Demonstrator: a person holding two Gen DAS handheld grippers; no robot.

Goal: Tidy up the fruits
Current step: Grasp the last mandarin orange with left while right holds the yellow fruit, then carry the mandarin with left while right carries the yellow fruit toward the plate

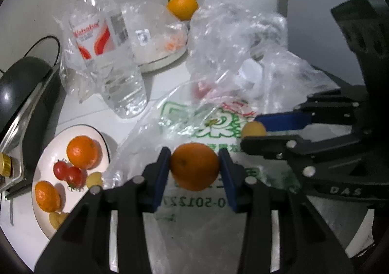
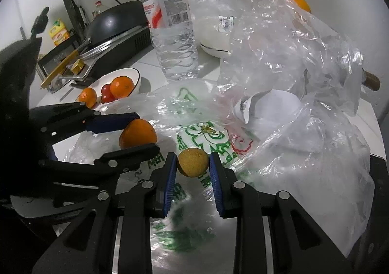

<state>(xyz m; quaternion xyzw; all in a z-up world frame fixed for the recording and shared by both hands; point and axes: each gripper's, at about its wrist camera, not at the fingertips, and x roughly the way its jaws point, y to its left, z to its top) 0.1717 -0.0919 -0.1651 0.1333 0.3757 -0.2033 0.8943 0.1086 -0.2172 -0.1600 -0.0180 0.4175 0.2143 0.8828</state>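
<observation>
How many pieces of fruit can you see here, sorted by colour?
Orange: 4, two on the plate at and, one in the left gripper, one at the back
Red: 2
Yellow: 3, and one in the right gripper
Total: 9

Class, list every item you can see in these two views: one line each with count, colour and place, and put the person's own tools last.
Plate: one, white, left; holds two oranges, red tomatoes, small yellow fruits.
Orange: one, in left claw.
Small yellow fruit: one, in right claw.
Far orange: one, at back.
Water bottle: one, clear, upright.
Plastic bags: several, clear, crumpled.
Wok: one, black, left.
Left claw: shut on orange.
Right claw: shut on yellow fruit.
</observation>
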